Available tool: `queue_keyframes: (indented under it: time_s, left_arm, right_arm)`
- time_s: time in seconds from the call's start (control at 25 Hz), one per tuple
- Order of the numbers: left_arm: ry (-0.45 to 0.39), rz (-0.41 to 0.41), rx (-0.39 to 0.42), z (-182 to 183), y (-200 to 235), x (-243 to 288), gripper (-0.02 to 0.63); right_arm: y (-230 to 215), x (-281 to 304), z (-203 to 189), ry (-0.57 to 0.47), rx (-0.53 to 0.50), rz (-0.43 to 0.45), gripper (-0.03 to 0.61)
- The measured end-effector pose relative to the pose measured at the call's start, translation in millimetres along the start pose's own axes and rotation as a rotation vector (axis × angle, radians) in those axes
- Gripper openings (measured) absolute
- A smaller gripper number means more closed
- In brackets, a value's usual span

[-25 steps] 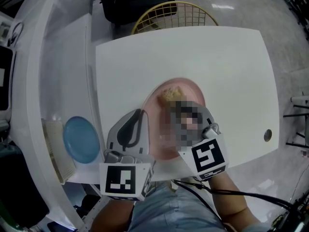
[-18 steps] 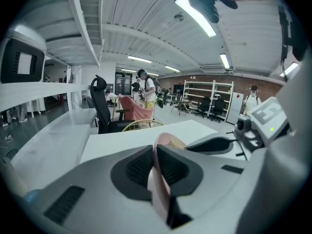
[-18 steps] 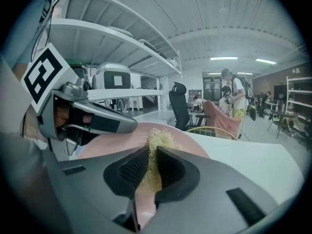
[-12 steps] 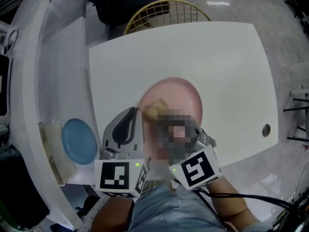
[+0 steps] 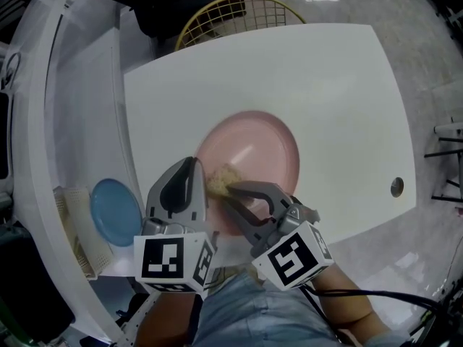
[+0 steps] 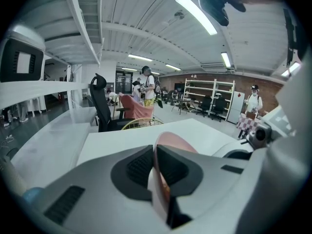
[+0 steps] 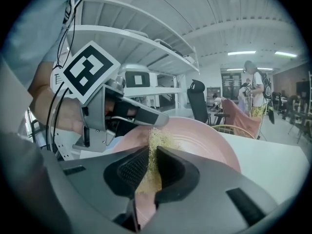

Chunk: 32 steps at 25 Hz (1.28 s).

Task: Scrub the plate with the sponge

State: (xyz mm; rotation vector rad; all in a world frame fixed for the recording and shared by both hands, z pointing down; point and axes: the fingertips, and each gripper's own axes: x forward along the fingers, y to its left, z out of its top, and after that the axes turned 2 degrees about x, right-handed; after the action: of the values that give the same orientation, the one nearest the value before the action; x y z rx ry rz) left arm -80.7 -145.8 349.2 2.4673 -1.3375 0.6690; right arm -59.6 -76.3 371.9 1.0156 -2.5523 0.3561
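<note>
Right gripper (image 5: 226, 191) pinches the sponge (image 5: 218, 178) on the plate (image 5: 262, 147), whose rim the left gripper (image 5: 187, 181) clamps. Scrubbing seems under way; the next stroke likely needs pressure toward the unscrubbed far side.

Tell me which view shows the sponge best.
The right gripper view: the sponge is close up, clamped between the jaws, on the plate. The head view shows it small; the left gripper view, not clearly.
</note>
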Motion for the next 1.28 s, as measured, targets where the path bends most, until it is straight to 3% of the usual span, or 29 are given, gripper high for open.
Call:
queue_keyframes:
  time_s: [0.36, 0.72, 1.0, 1.28]
  left_arm:
    - [0.016, 0.002, 0.002, -7.0, -2.4, 0.9, 0.026]
    - [0.017, 0.014, 0.013, -5.4, -4.3, 0.1, 0.026]
    - [0.016, 0.029, 0.024, -3.1, -3.9, -0.1, 0.026]
    - [0.019, 0.024, 0.036, -5.1, -3.8, -0.7, 0.026]
  right_arm:
    - [16.2, -12.2, -24.8, 0.084, 0.001, 0.09, 0.055]
    - [10.7, -26.1, -50.7, 0.162, 0.034, 0.095, 0.055]
    - [-10.2, -39.1, -71.6, 0.24, 0.086, 0.017, 0.055]
    - [-48.4, -50.0, -88.6, 0.288, 0.161, -0.153, 0.055]
